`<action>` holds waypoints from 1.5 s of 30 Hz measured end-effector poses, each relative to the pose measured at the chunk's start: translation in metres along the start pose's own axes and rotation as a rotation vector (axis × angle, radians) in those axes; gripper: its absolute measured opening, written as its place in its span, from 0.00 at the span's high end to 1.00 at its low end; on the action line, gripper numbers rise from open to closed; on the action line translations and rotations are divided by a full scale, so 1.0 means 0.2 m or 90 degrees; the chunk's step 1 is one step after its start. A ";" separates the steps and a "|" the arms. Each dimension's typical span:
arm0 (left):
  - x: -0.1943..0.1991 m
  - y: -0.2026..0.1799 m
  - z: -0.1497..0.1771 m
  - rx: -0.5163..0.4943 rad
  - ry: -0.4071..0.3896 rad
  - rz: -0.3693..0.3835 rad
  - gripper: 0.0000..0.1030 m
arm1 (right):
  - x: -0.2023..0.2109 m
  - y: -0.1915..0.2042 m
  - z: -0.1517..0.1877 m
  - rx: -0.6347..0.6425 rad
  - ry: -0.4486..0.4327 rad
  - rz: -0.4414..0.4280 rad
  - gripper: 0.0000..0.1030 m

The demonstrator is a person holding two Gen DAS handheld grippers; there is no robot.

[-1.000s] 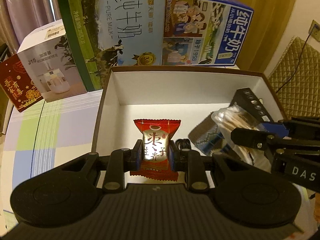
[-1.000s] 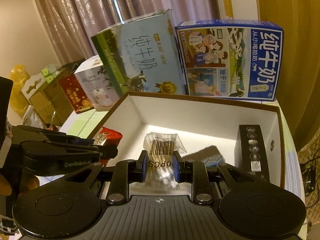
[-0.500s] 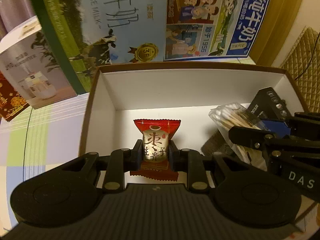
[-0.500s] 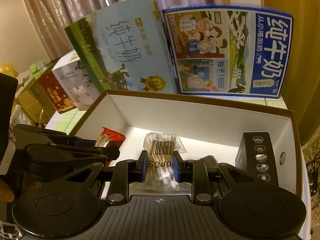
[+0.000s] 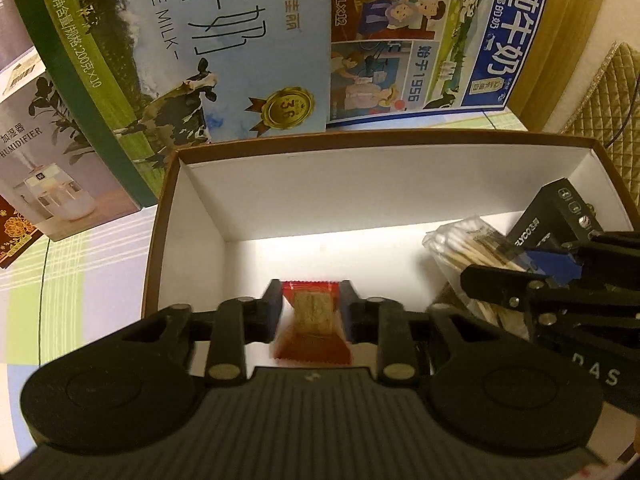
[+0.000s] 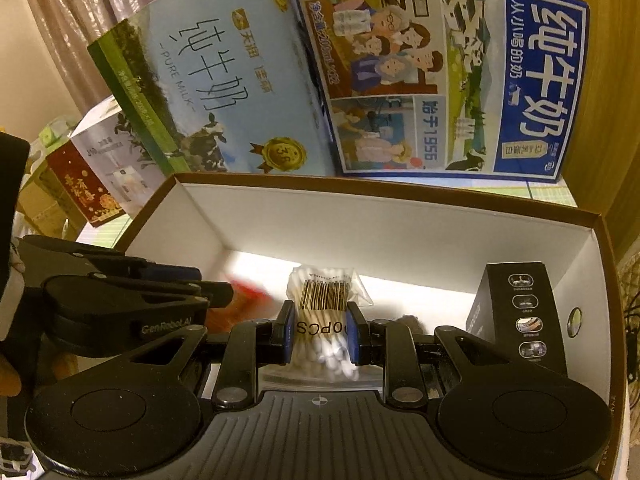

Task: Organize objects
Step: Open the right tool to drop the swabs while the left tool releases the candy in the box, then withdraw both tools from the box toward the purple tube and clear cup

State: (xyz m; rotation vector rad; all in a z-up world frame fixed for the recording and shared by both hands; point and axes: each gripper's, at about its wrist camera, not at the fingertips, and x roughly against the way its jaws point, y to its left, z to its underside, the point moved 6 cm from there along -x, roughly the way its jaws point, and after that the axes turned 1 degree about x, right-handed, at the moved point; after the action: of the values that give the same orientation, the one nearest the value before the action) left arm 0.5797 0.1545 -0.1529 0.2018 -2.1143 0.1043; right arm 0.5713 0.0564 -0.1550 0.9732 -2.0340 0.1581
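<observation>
A red snack packet (image 5: 313, 322) sits blurred between the fingers of my left gripper (image 5: 312, 308), low over the floor of the white box with a brown rim (image 5: 360, 136). The jaws stand slightly apart and the packet is slipping down out of them. In the right wrist view the packet is a red smear (image 6: 248, 296). My right gripper (image 6: 322, 332) is shut on a clear bag of cotton swabs (image 6: 324, 300), held inside the same box (image 6: 400, 196). The bag (image 5: 472, 240) also shows at the right of the left wrist view.
A black carton (image 6: 520, 312) stands in the box's right corner. Behind the box stand a green and light-blue milk carton (image 5: 180, 60) and a blue one (image 5: 440, 40). A humidifier box (image 5: 52, 168) is at the left on the checked tablecloth (image 5: 80, 272).
Both grippers went forward and down into the box. The snack packet, gripped and sharp before, has dropped lower between the left fingers and turned. The right gripper holds the swab bag as before.
</observation>
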 end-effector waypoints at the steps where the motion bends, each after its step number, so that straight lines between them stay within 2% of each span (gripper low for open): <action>1: 0.00 0.00 0.00 -0.001 -0.001 -0.003 0.66 | 0.00 0.00 0.00 0.000 0.000 -0.001 0.78; 6: 0.01 0.02 0.00 0.001 0.000 -0.007 0.60 | -0.02 0.01 -0.01 0.002 0.000 -0.002 0.78; 9: 0.02 0.02 0.01 0.004 0.000 0.001 0.58 | -0.03 0.01 -0.03 0.002 -0.018 0.005 0.78; 10: 0.03 0.02 0.01 0.004 -0.001 0.003 0.55 | -0.03 0.01 -0.04 0.000 -0.022 0.006 0.75; 11: 0.04 0.02 0.01 0.004 -0.004 0.003 0.47 | -0.03 0.01 -0.05 -0.002 -0.026 0.001 0.72; 12: 0.05 0.02 0.01 0.005 -0.008 0.000 0.45 | -0.02 0.01 -0.05 -0.005 -0.032 0.000 0.60; 13: 0.06 0.03 0.01 0.006 -0.013 -0.006 0.42 | -0.01 0.00 -0.06 -0.009 -0.039 0.004 0.54; 14: 0.07 0.03 0.01 0.007 -0.016 -0.005 0.38 | 0.00 -0.01 -0.06 -0.013 -0.049 0.010 0.44; 17: 0.11 0.05 0.02 0.019 -0.021 0.009 0.30 | 0.04 -0.04 -0.05 -0.022 -0.052 0.011 0.32; 22: 0.19 0.06 0.05 0.016 -0.036 0.012 0.14 | 0.15 -0.05 -0.02 -0.008 -0.064 0.027 0.06; 23: 0.21 0.06 0.06 0.016 -0.038 0.013 0.13 | 0.18 -0.05 -0.01 -0.002 -0.068 0.031 0.04; 28: 0.29 0.05 0.09 0.014 -0.048 0.020 0.05 | 0.27 -0.05 0.03 -0.002 -0.077 0.029 0.02; 34: 0.38 0.02 0.13 0.003 -0.060 0.021 0.01 | 0.35 -0.05 0.08 -0.019 -0.076 0.026 0.02; 45: 0.51 -0.01 0.23 -0.001 -0.070 0.014 0.01 | 0.50 -0.03 0.18 -0.023 -0.072 0.041 0.02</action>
State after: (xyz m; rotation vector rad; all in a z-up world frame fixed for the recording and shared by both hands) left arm 0.4888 0.1339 -0.0896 0.1875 -2.2258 0.1057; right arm 0.5199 -0.0215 -0.1049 0.9131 -2.1651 0.1013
